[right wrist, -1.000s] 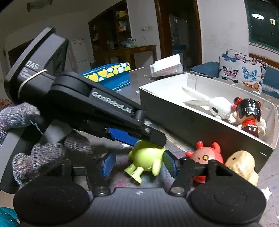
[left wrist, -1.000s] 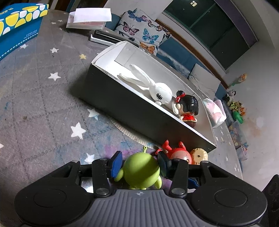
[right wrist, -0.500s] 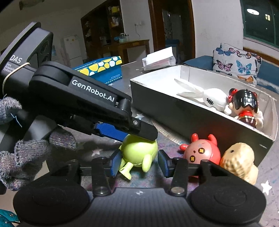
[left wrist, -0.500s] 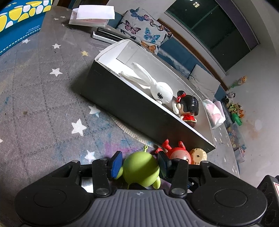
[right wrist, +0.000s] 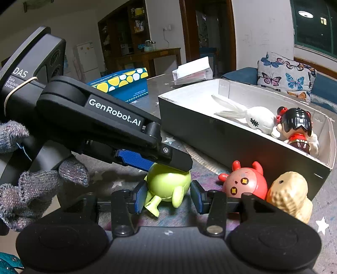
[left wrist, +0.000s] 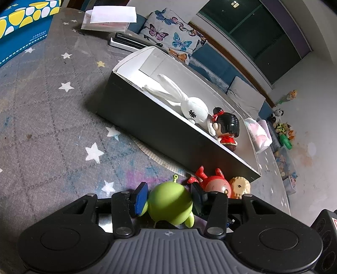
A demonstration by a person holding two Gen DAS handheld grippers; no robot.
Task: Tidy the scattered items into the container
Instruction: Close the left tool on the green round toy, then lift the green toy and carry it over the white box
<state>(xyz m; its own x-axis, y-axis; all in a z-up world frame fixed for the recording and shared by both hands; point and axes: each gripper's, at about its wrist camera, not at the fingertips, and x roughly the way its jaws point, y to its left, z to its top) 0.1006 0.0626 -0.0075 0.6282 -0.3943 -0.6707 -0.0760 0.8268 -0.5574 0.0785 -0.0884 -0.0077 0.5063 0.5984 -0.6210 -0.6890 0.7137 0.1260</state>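
Observation:
A green alien toy (left wrist: 170, 203) sits between the pads of my left gripper (left wrist: 168, 199), which is shut on it just above the star cloth. In the right wrist view the same toy (right wrist: 168, 185) lies between my right gripper's (right wrist: 167, 197) blue pads; the left pad touches it, the right pad stands slightly off. The left gripper's fingers (right wrist: 147, 158) clamp it from above. A red horned toy (right wrist: 244, 184) and a peanut toy (right wrist: 288, 194) lie against the black box (left wrist: 147, 120), which holds a white rabbit (left wrist: 185, 101) and a black-haired doll (left wrist: 226, 128).
A blue and yellow spotted box (left wrist: 19, 27) stands at the far left. White paper packets (left wrist: 107, 19) and a flat dark item (left wrist: 130, 43) lie behind the black box. A plastic bag (left wrist: 259, 134) sits past the box's right end. The person's gloved hand (right wrist: 31, 185) holds the left gripper.
My right gripper's pads have narrowed around the green alien toy. The left gripper still holds the toy; its view has shifted slightly back from the box.

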